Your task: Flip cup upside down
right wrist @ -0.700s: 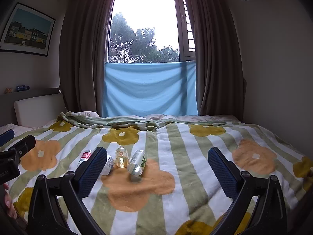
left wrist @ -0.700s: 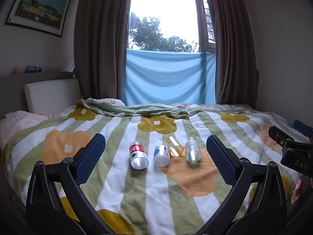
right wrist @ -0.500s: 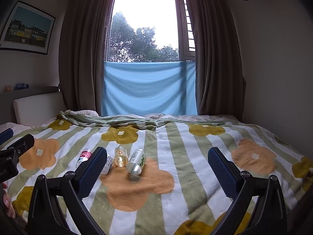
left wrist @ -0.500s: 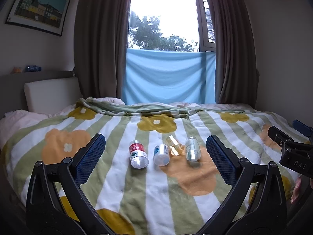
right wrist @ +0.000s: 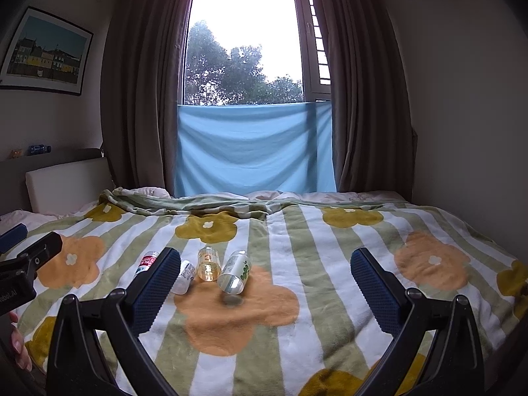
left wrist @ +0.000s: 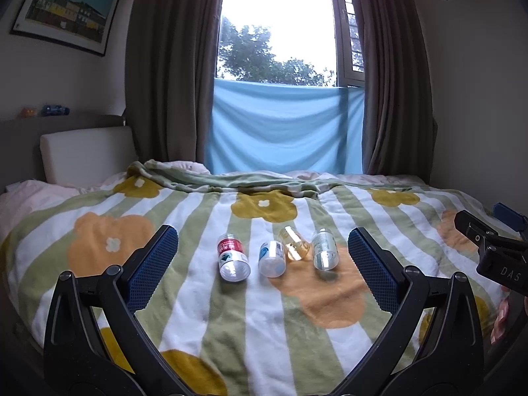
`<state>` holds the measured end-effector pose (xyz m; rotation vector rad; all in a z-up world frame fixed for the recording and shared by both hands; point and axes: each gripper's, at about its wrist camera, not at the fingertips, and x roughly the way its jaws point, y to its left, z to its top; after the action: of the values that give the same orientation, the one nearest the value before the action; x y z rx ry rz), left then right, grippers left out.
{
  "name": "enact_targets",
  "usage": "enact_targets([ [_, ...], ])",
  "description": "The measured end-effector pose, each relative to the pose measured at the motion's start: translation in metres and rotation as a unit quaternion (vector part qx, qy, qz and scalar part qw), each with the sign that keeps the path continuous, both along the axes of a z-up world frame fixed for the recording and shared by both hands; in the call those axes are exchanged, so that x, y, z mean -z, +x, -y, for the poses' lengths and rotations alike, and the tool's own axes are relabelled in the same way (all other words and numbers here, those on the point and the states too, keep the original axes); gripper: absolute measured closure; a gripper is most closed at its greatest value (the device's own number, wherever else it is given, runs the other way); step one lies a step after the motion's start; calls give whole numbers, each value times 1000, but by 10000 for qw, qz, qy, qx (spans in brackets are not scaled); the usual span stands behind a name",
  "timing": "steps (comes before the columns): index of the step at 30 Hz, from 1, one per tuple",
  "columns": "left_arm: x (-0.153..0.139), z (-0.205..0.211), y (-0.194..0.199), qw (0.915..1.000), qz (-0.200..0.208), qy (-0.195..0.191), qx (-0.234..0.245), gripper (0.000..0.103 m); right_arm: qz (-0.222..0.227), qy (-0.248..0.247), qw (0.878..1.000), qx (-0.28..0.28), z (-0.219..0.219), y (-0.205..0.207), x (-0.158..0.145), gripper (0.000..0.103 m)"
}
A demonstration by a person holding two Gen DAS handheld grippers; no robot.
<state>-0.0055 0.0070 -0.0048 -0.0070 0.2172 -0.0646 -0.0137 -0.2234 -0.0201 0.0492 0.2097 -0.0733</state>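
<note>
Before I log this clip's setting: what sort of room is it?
A bedroom, most likely: a bed with a flowered blanket, a pillow at its head, curtains at the window.

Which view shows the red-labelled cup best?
The left wrist view: the red-labelled cup lies on its side in full sight between the open fingers. In the right wrist view that cup is partly hidden behind the right gripper's left finger.

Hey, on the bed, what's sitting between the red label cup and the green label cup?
Two cups, both on their sides: the blue-label cup next to the red-label cup, then the amber cup beside the green-label cup. The left wrist view shows it best.
</note>
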Motion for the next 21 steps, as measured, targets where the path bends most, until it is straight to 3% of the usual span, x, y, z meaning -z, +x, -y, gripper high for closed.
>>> enact_targets([
  [21,7,-8,-2,10000,-58,6,19,0,-132,-8,9999,3,-10,3,-1,0],
])
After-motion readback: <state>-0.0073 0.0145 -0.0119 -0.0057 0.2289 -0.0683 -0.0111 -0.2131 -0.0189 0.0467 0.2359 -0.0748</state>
